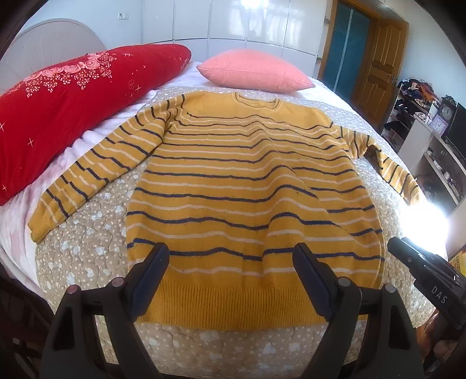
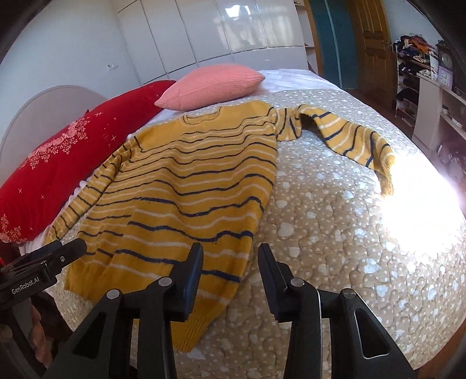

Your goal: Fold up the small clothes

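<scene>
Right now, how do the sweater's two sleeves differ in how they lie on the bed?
The left sleeve lies straight and flat, angled out toward the red pillow, its upper part on the white sheet. The right sleeve is bent and rumpled, with a raised hump near the shoulder, and its cuff drops into the sun glare on the beige quilt. Both are yellow with navy and white stripes, spread out and not yet folded in.

Red flowered pillow (image 1: 67,108) and pink cushion (image 1: 256,73) at the head of a bed under a beige dotted quilt (image 2: 335,233), white wardrobe doors (image 1: 233,20) behind, wooden door (image 1: 378,64) to the right, cluttered shelves with a clock (image 1: 445,112) beside.
</scene>
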A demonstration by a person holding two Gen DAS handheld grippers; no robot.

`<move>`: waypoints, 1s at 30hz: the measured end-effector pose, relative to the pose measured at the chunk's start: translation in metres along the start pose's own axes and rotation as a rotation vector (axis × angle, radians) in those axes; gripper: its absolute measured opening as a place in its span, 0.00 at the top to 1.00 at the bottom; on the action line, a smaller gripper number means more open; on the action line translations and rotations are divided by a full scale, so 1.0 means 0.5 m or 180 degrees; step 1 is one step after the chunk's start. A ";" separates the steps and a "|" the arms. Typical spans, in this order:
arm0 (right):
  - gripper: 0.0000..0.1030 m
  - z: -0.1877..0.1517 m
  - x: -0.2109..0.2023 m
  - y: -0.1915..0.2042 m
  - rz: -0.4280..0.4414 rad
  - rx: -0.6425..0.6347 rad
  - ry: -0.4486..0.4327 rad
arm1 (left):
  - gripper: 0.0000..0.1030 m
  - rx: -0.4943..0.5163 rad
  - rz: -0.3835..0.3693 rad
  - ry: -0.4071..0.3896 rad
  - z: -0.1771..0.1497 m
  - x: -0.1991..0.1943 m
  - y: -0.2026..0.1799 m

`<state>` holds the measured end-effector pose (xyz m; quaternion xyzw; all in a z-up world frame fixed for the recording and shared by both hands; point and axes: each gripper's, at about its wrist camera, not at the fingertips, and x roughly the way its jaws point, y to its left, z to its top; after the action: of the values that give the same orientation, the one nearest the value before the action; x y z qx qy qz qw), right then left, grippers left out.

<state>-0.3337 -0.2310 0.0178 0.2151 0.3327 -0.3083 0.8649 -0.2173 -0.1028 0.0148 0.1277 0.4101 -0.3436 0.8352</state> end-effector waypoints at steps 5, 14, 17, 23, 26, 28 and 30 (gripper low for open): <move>0.46 -0.001 0.004 0.008 0.0003 -0.0048 0.0015 | 0.17 -0.0008 -0.0018 0.0015 -0.001 0.003 0.004; 0.36 0.000 0.013 0.009 0.0023 -0.0077 0.0037 | 0.17 -0.0010 -0.0101 0.0163 -0.007 0.023 0.003; 0.35 0.001 0.015 0.000 0.0018 -0.0037 0.0037 | 0.17 0.0022 -0.0125 0.0224 -0.010 0.032 -0.008; 0.33 0.001 0.018 -0.026 0.0021 0.0052 0.0033 | 0.17 0.0063 -0.0173 0.0310 -0.013 0.046 -0.028; 0.32 0.000 0.020 -0.037 0.0025 0.0100 0.0031 | 0.17 0.0089 -0.0165 0.0353 -0.012 0.053 -0.038; 0.32 0.002 0.021 -0.046 0.0033 0.0131 0.0033 | 0.17 0.0101 -0.0160 0.0374 -0.011 0.057 -0.043; 0.31 0.007 0.023 -0.056 0.0040 0.0169 0.0025 | 0.17 0.0113 -0.0153 0.0386 -0.007 0.062 -0.049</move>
<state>-0.3442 -0.2576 0.0073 0.2412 0.3264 -0.3107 0.8595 -0.2226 -0.1334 -0.0097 0.1531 0.4567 -0.3624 0.7979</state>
